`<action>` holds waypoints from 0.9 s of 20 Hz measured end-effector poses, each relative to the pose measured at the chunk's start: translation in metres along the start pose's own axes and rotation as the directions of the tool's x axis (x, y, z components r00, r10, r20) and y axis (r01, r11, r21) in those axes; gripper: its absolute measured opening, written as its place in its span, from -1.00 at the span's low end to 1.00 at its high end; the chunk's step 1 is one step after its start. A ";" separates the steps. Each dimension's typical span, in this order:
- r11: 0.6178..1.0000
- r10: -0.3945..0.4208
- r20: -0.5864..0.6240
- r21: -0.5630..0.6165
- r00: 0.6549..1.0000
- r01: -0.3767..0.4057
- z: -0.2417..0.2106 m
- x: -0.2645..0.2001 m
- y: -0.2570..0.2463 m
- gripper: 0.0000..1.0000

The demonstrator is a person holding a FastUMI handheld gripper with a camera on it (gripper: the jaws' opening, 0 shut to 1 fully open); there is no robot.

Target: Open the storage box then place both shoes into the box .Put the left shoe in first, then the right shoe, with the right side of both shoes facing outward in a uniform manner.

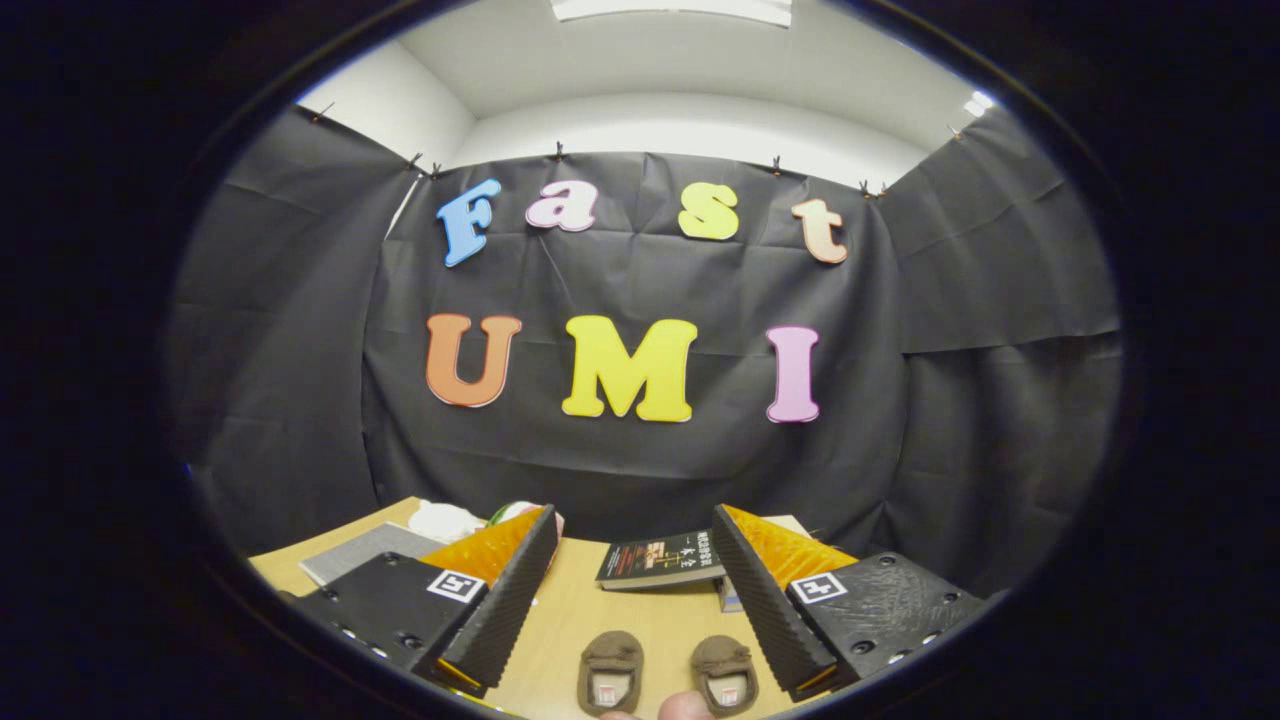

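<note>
Gripper (pixel 630 610) stood wide open, holding nothing, raised over the table (pixel 580 610). Two brown shoes (pixel 668 674) lay paired between its fingers, likely staged for pickup; book (pixel 660 560) just beyond; storage box unidentified

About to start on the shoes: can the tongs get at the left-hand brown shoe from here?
Probably yes. The tongs stand open, and the left-hand brown shoe lies on the wooden table between the fingers, apart from the other shoe, with nothing on top of it.
</note>
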State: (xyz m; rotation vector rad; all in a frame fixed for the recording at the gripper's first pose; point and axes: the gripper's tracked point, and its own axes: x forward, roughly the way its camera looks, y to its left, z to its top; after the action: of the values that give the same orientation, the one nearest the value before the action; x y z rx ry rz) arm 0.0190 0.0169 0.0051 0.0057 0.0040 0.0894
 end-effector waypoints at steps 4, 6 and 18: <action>1.000 0.029 -0.006 0.007 1.000 -0.029 -0.002 0.005 0.004 0.90; 0.998 0.057 -0.018 0.018 0.998 -0.056 -0.004 0.007 0.010 0.90; 0.965 0.247 -0.126 0.120 0.961 -0.232 -0.047 0.024 0.064 0.90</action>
State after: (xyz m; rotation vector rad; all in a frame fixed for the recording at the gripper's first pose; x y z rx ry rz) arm 0.0374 0.0832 -0.0420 0.1047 0.1490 0.3327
